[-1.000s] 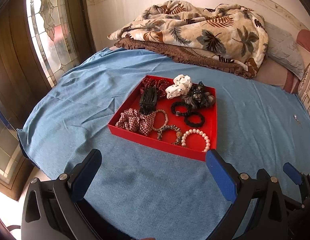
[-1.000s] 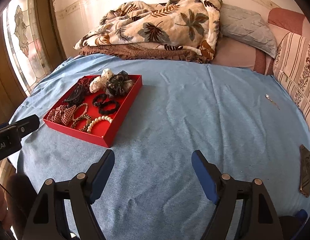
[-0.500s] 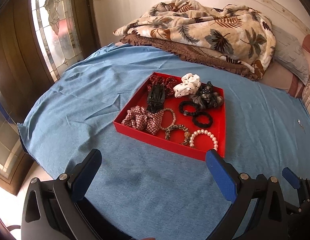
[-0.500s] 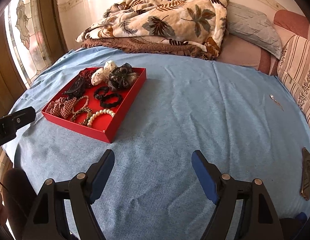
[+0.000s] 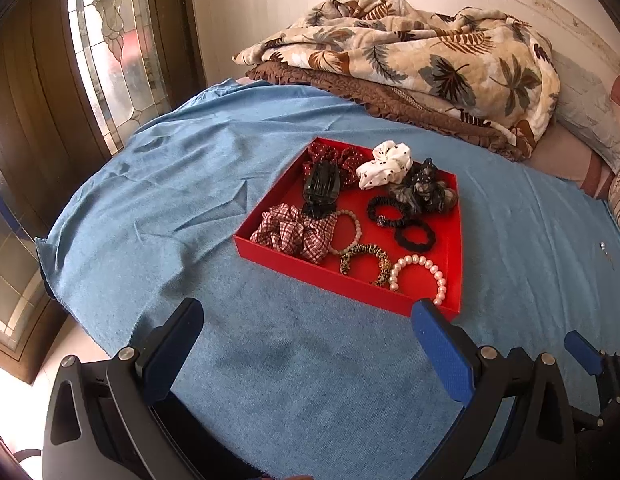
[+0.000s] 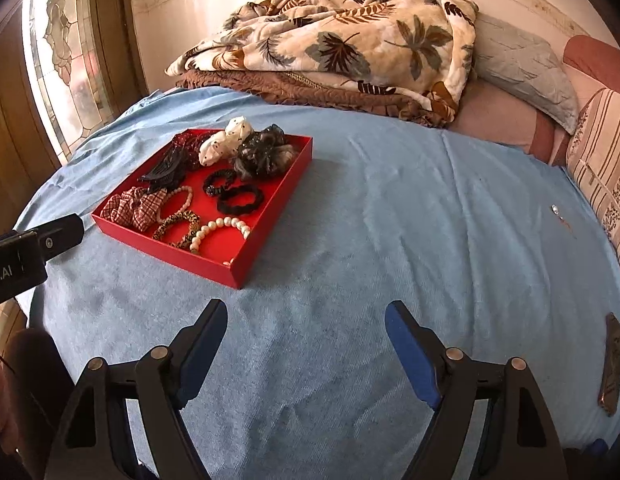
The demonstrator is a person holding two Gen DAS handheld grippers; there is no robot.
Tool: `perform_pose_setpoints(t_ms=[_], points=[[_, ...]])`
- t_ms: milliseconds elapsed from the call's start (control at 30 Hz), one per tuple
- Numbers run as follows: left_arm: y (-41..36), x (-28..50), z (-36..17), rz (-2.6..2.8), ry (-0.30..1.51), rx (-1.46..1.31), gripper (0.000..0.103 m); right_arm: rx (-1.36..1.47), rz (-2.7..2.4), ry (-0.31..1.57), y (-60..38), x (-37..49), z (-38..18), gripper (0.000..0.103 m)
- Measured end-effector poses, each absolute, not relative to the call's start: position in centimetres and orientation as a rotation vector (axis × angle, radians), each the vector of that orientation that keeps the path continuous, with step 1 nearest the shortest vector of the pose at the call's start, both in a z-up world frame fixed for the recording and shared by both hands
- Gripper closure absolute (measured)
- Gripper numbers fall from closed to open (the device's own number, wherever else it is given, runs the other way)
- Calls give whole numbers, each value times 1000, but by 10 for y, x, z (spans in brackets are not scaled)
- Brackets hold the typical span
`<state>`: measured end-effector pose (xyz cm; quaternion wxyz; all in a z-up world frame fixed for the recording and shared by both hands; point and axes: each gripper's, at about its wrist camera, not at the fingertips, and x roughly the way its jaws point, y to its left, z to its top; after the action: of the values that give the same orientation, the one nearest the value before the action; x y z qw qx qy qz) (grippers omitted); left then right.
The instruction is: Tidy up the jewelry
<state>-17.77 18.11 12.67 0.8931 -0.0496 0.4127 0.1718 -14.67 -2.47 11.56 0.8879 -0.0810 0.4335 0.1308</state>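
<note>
A red tray sits on the blue bedcover. It holds a plaid scrunchie, a black hair claw, a white scrunchie, a dark scrunchie, two black hair ties, a leopard bracelet and a pearl bracelet. My left gripper is open and empty just short of the tray's near edge. My right gripper is open and empty over bare cover, right of the tray.
A folded leaf-print blanket and pillows lie at the far side. A small shiny item and a brown flat object lie on the cover at right. A stained-glass door stands at left.
Both grippers have shifted so that the tray sits further right and slightly nearer in view. Both stay open. Nothing in the tray has moved.
</note>
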Motion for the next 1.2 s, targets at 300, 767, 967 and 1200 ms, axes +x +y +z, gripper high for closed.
perform_pose_setpoints(t_ms=[300, 767, 967, 1200], points=[[177, -178, 129, 344, 858, -95, 0, -154, 261, 903, -31, -145, 115, 18], [207, -186, 133, 411, 834, -150, 0, -175, 294, 888, -15, -141, 120, 18], [201, -182, 126, 377, 851, -149, 0, -221, 303, 899, -8, -148, 115, 18], [198, -187, 128, 375, 838, -142, 0, -210, 297, 879, -9, -150, 121, 18]])
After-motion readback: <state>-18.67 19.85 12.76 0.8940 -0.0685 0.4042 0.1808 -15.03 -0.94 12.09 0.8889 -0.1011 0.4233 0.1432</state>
